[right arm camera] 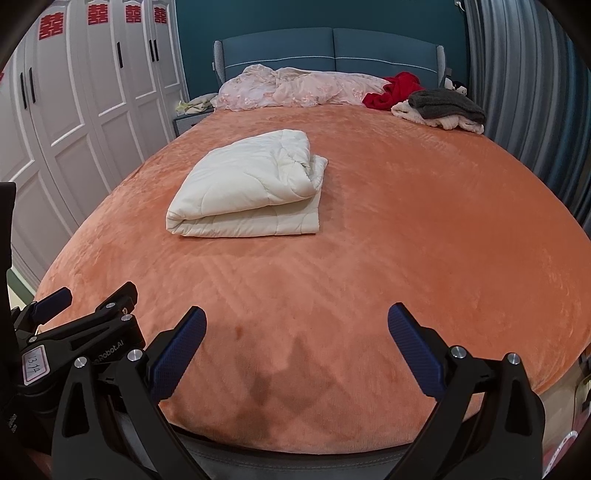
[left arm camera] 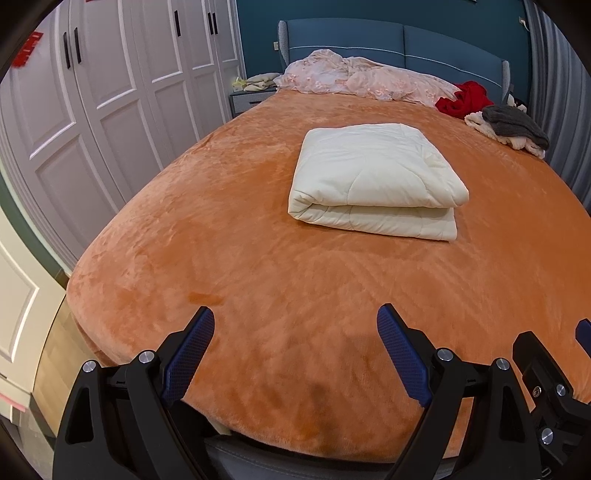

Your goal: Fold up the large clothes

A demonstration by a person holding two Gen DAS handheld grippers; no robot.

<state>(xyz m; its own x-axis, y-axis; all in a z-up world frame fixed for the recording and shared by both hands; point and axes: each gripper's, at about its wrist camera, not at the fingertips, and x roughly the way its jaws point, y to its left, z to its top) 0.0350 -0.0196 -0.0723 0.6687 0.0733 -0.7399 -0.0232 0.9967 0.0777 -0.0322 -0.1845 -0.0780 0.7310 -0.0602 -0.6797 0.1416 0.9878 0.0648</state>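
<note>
Right wrist view carries the readable writing: a white label on the left claw [right arm camera: 83, 295] body reads "13.14", and beside it white print ends in "Robot.AI", its start hidden. Four red double-happiness paper cuts [right arm camera: 51, 26] sit high on the white wardrobe doors [right arm camera: 74, 110] at far left.

Both claws are spread wide and hold nothing. The right claw [right arm camera: 297, 326] hangs over the near edge of the bed [right arm camera: 406, 240], its two blue pads apart, touching no cloth. The left claw [left arm camera: 295, 325] hangs likewise over the near edge, just beside the right one.

One cream quilted blanket [left arm camera: 375, 177] lies folded into a thick rectangle on the orange bed cover, in the middle of the bed and well apart from both claws; its folded edge faces near, and at its right side the layers show loose.

Far off, along the blue headboard [left arm camera: 369, 40], lie one crumpled pink quilt [left arm camera: 362, 79], one red garment [left arm camera: 465, 98], and at far right one dark grey knit [left arm camera: 513, 122] on top of a cream one.
</note>
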